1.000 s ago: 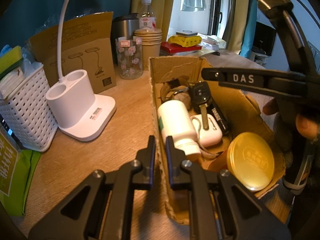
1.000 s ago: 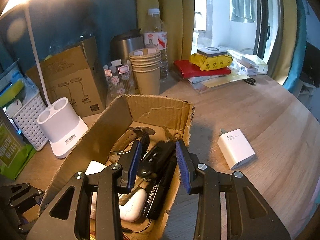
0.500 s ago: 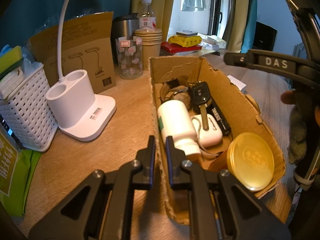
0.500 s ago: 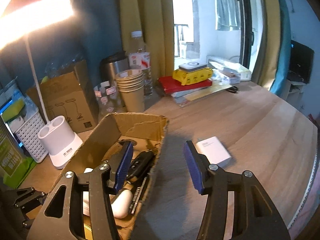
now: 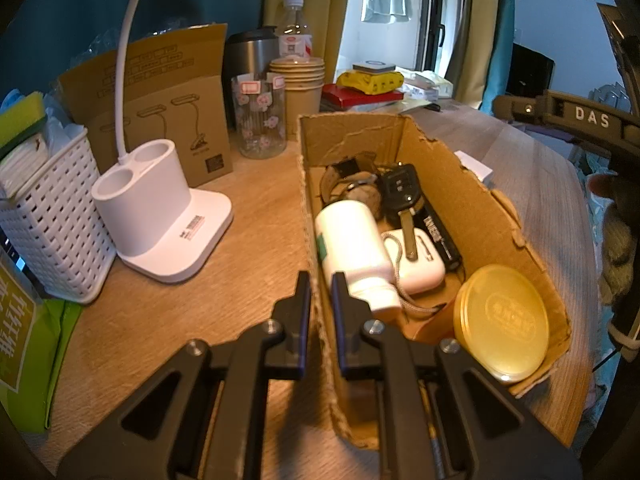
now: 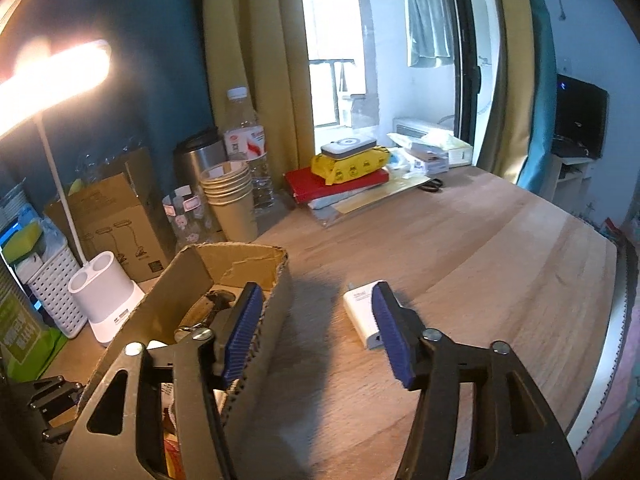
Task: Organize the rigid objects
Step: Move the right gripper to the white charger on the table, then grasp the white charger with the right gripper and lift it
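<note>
An open cardboard box (image 5: 472, 200) holds a white bottle (image 5: 352, 248), a car key (image 5: 400, 192), a white earbud case (image 5: 420, 268), a watch (image 5: 348, 176), a black battery (image 5: 440, 232) and a gold-lidded tin (image 5: 500, 320). My left gripper (image 5: 320, 292) is shut on the box's left wall. My right gripper (image 6: 316, 328) is open and empty above the box's right wall (image 6: 264, 344). A white charger (image 6: 360, 312) lies on the table just right of the box, beside my right fingertip; a corner of it shows in the left wrist view (image 5: 476, 166).
A white lamp base (image 5: 160, 212), white basket (image 5: 48, 232), lamp carton (image 5: 160, 104), glass jar (image 5: 260, 120), paper cups (image 5: 296, 84) and bottle (image 6: 244, 136) stand left and behind the box. Red book and yellow pack (image 6: 348, 164) lie at the back. Table edge (image 6: 616, 320) at right.
My right gripper has risen out of the box, opened wider and moved right toward the white charger. The left gripper has stayed shut on the box wall.
</note>
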Demonstrator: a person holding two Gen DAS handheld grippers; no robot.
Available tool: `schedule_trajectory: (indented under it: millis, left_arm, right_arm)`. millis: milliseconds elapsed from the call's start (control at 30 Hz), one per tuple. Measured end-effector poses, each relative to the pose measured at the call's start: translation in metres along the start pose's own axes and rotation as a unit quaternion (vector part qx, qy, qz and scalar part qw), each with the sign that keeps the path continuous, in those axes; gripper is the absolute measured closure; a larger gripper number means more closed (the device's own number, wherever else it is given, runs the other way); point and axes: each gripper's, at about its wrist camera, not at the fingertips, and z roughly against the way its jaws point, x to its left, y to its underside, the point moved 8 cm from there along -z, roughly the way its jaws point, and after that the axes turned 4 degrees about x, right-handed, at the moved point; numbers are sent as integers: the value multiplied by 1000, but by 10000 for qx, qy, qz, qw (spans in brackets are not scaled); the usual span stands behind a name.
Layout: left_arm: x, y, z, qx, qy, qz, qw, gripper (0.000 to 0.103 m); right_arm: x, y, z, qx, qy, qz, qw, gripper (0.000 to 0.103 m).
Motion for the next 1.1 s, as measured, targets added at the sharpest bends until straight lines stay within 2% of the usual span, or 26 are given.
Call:
schedule_trajectory:
  millis: [600,1100]
  left_arm:
    - [0,0,0,-1,-1,0,10000,92]
    - [0,0,0,-1,0,0,10000,92]
  right_arm:
    - [-52,16,-24,236,407,-324,9984,39]
    - [-51,33,-68,747,376,-164,9964,39]
